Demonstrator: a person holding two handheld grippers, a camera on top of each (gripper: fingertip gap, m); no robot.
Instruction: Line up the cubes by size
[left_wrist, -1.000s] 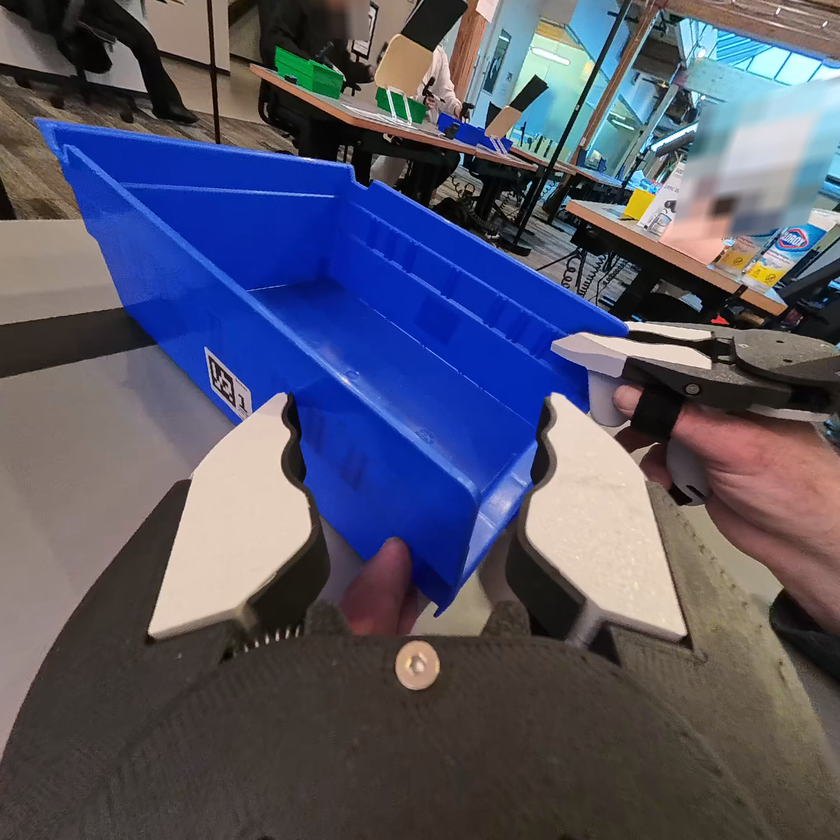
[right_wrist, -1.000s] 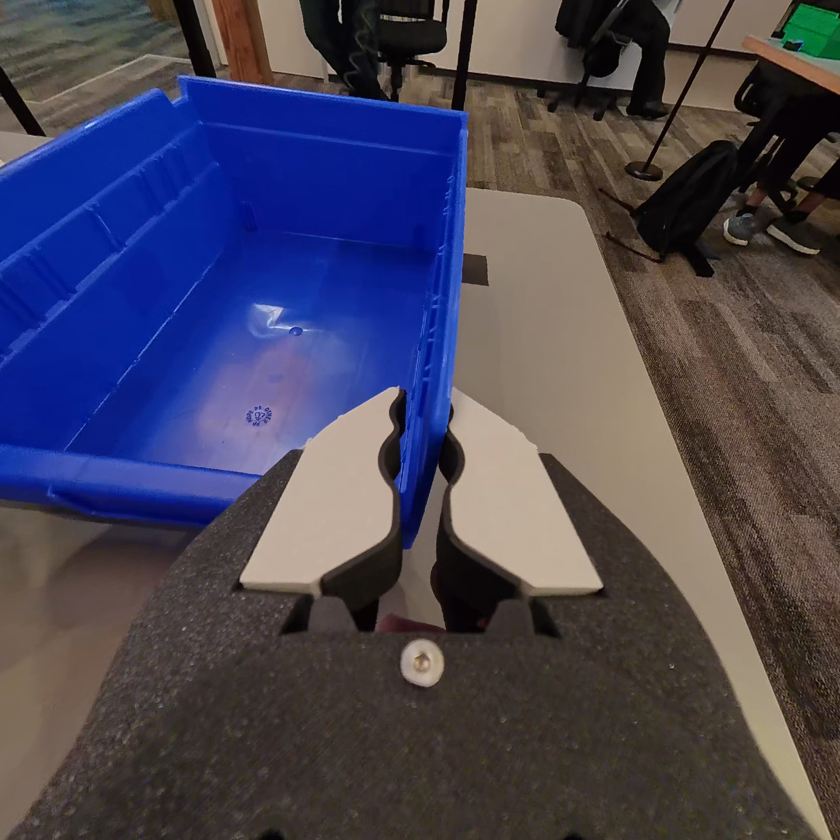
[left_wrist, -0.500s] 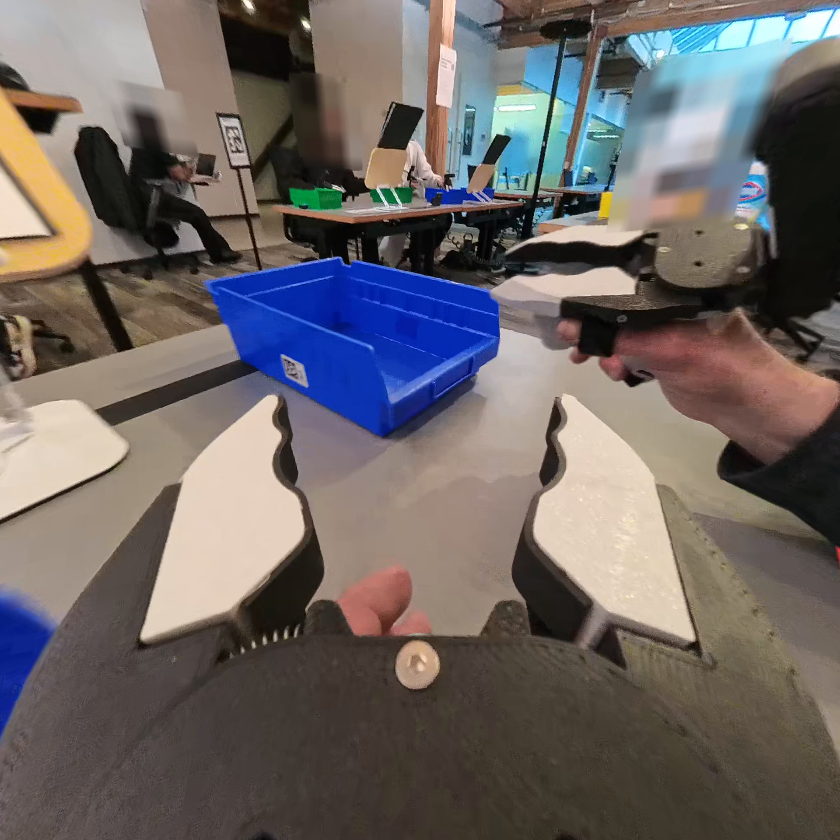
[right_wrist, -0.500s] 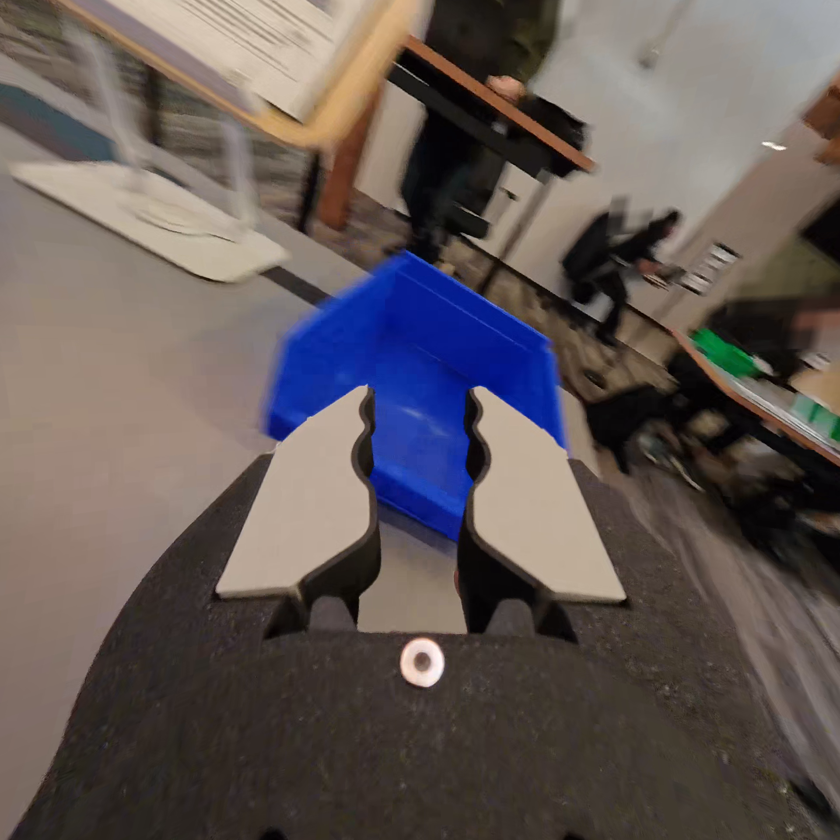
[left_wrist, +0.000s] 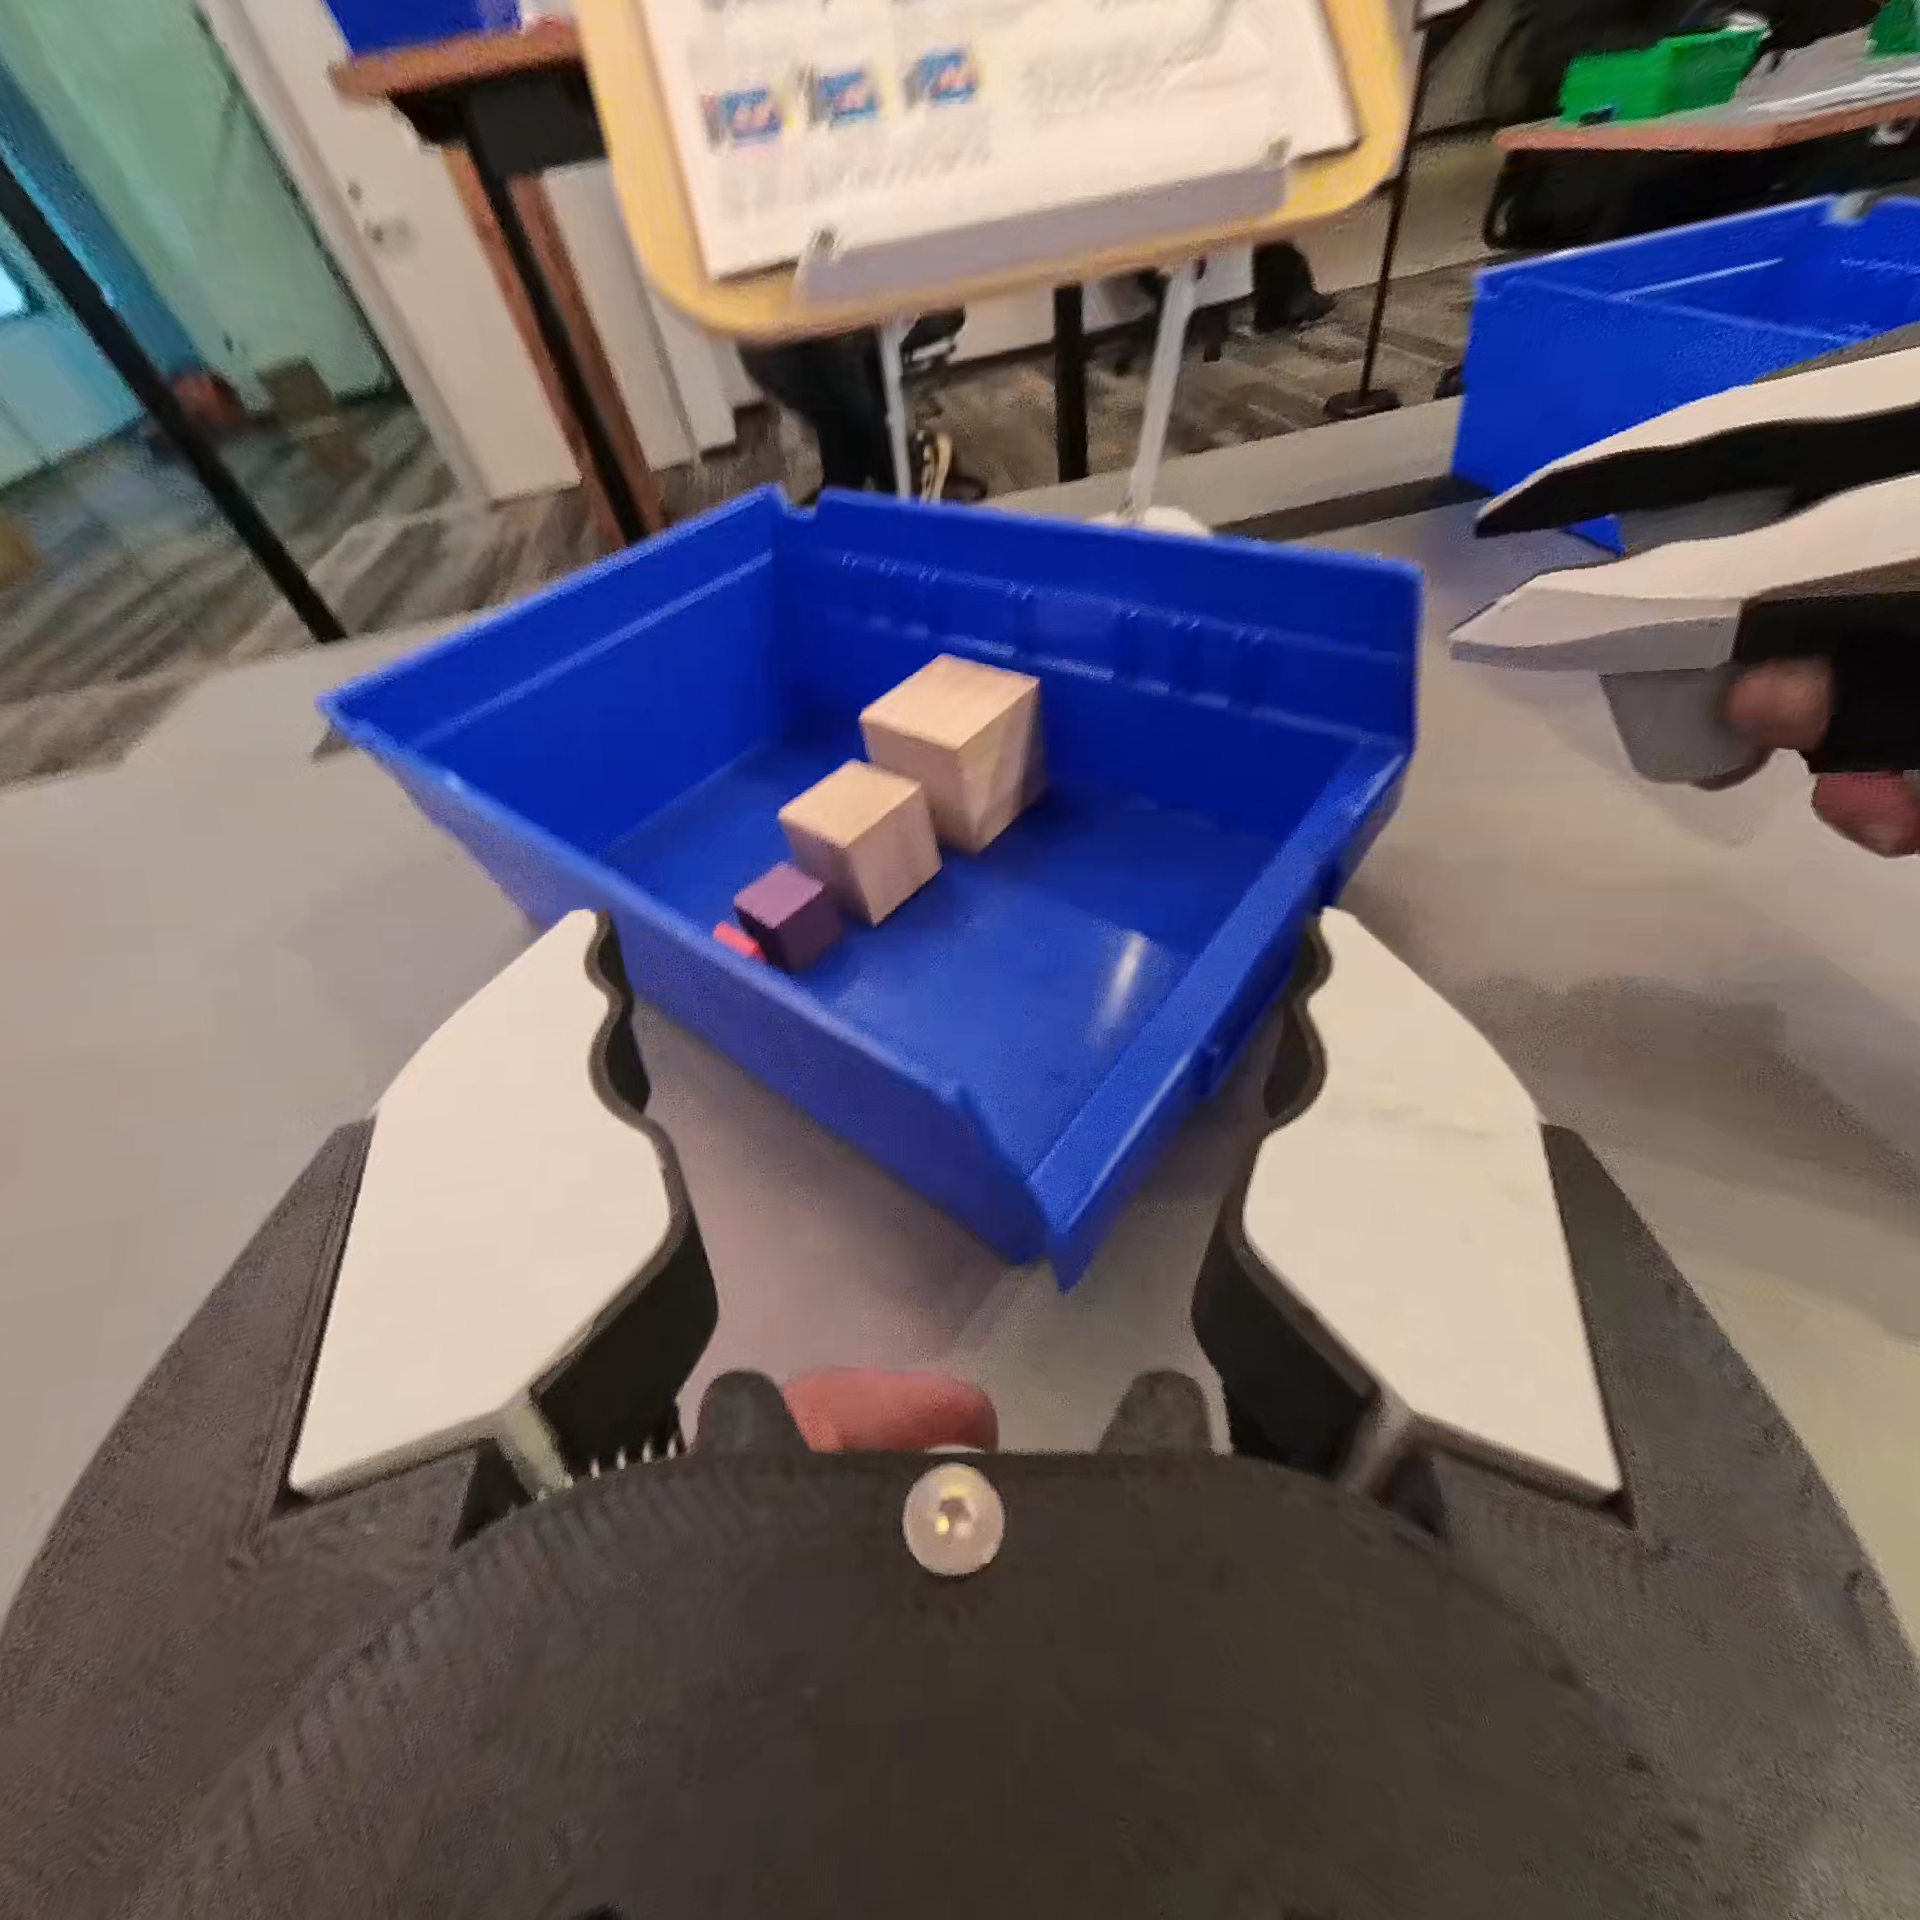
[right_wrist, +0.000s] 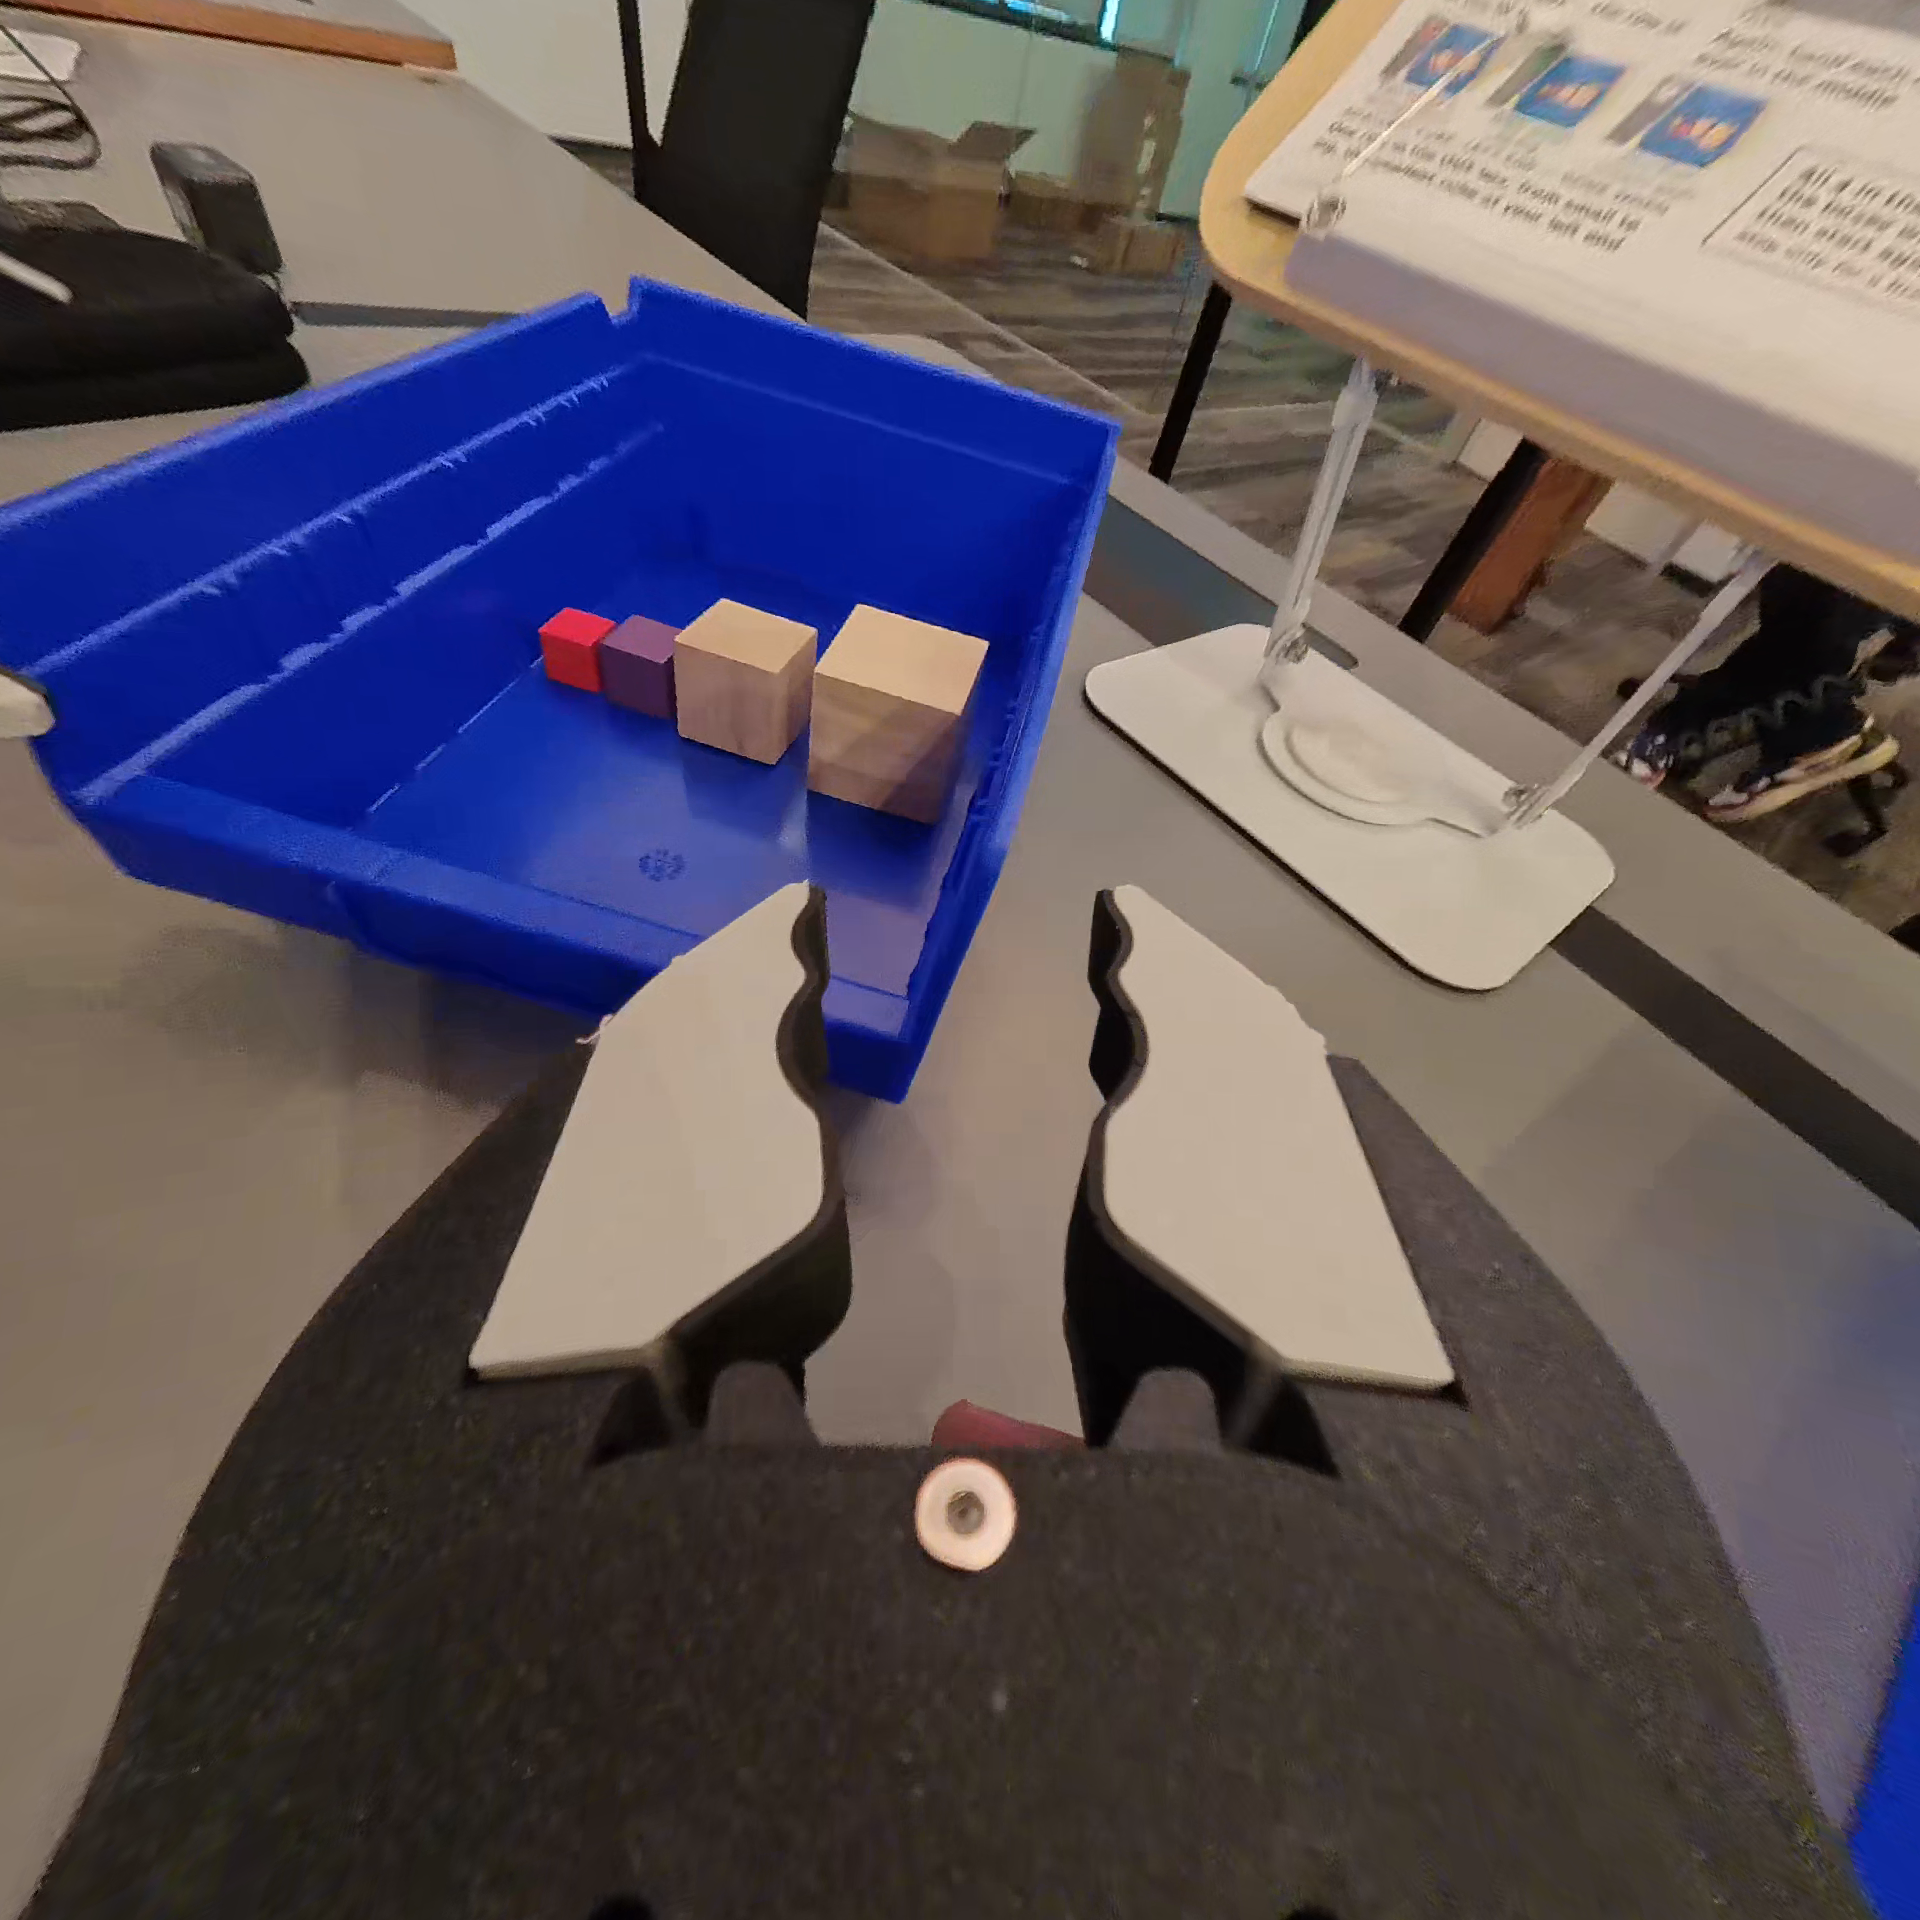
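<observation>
Cubes (right_wrist: 743, 694) in size order inside blue bin (right_wrist: 312, 831)

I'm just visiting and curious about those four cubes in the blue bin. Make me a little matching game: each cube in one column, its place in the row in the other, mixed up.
Things:
1. red cube
2. purple cube
3. smaller wooden cube
4. larger wooden cube

Places in the blue bin:
A. end of the row beside the bin's side wall
B. between the red cube and a wooden cube
C. smallest, at the other end
D. between the purple cube and the biggest cube

Pairs: 1-C, 2-B, 3-D, 4-A
</observation>
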